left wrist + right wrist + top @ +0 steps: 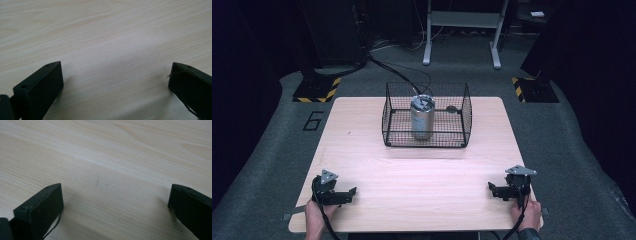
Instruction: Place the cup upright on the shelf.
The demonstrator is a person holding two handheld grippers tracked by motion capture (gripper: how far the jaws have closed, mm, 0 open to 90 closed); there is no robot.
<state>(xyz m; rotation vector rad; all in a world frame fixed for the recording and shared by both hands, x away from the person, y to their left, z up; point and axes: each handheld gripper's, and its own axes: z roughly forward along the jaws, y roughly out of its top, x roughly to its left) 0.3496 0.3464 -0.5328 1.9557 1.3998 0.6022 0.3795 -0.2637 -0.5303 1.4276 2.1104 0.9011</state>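
A silver metal can (422,117) stands upright inside a black wire basket (464,116) at the far middle of the light wooden table (412,175). My left gripper (350,193) rests low at the table's near left corner, held by a hand, jaws wide apart with nothing between them. In the left gripper view its gripper (116,77) spans bare wood. My right gripper (492,188) sits at the near right corner, also open and empty. In the right gripper view that gripper (115,196) hovers just over the tabletop. Both grippers are far from the basket.
Grey carpet surrounds the table. A white metal stand (462,25) is beyond it, and black-and-yellow striped bases (317,90) (532,90) sit at the far left and far right. A cable (397,72) runs across the floor toward the basket.
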